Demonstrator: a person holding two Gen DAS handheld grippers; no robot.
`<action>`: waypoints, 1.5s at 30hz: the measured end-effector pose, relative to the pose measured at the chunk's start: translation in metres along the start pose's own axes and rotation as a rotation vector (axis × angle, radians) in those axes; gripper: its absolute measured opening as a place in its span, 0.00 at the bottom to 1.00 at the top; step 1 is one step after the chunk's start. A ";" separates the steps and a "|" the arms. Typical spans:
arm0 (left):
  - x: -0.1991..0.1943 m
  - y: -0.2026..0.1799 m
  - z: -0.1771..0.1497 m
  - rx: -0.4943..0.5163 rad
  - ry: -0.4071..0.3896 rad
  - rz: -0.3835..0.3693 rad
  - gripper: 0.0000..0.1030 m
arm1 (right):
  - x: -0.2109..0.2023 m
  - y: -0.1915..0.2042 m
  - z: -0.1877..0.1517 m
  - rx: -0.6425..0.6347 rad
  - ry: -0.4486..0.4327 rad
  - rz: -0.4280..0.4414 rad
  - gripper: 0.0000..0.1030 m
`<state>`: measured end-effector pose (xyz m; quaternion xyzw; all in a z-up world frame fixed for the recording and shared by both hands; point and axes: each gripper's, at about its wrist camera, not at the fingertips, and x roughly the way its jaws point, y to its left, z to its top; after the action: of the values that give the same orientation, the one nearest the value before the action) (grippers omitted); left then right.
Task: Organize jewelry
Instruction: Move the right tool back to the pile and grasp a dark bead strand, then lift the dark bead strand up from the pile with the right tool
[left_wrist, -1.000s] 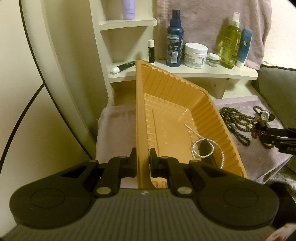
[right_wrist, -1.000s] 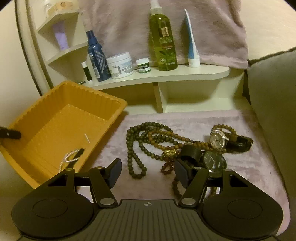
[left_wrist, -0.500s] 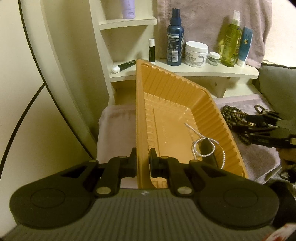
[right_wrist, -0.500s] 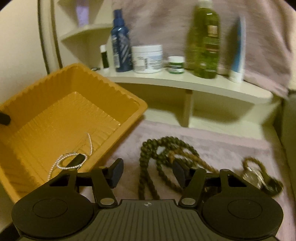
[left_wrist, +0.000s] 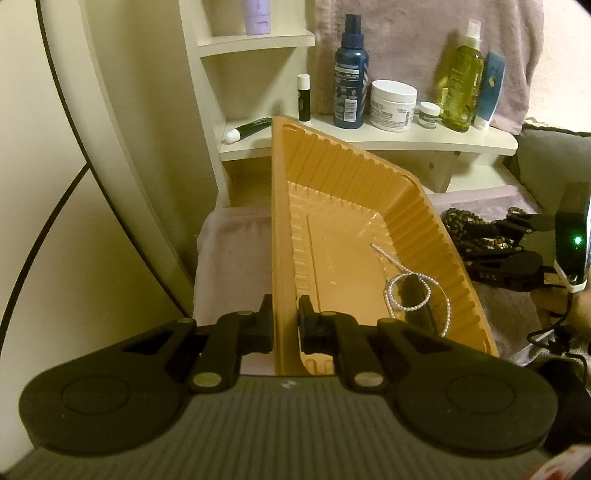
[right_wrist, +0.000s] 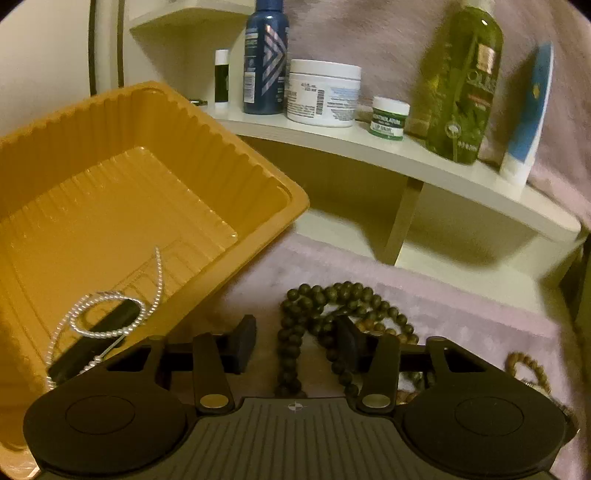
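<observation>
My left gripper (left_wrist: 285, 326) is shut on the near wall of the orange tray (left_wrist: 351, 177), which is tilted. Inside the tray lie a pearl necklace (left_wrist: 410, 291) and a small black object (left_wrist: 415, 301); both also show in the right wrist view, necklace (right_wrist: 110, 321). My right gripper (right_wrist: 295, 343) is open, low over the dark bead necklace (right_wrist: 306, 314) on the lilac cloth (right_wrist: 461, 306), with the bead strand between its fingers. It shows from the side in the left wrist view (left_wrist: 495, 240). A lighter bead bracelet (right_wrist: 528, 369) lies at the right.
A white shelf (right_wrist: 424, 158) behind holds a blue bottle (right_wrist: 264, 55), white jar (right_wrist: 323, 92), small green jar (right_wrist: 389, 118), olive bottle (right_wrist: 461, 81) and blue tube (right_wrist: 528, 110). The orange tray's corner (right_wrist: 295, 206) lies just left of my right gripper.
My right gripper has moved forward, left and down, onto the dark bead necklace; the watches have left its view. My left gripper still holds the tray wall.
</observation>
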<state>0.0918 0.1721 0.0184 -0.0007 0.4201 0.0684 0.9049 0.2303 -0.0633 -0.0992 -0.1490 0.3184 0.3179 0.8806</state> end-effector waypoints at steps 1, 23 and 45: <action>0.000 0.000 0.000 0.000 0.000 0.001 0.11 | 0.000 0.000 0.000 0.004 0.002 -0.002 0.32; 0.000 -0.002 0.001 0.002 -0.004 0.006 0.11 | -0.080 -0.010 0.020 0.094 -0.150 0.025 0.13; -0.005 -0.003 -0.001 -0.003 -0.015 0.004 0.10 | -0.173 -0.043 0.084 0.183 -0.363 0.090 0.13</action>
<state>0.0885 0.1686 0.0218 -0.0005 0.4132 0.0709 0.9079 0.1949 -0.1370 0.0802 0.0058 0.1882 0.3484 0.9182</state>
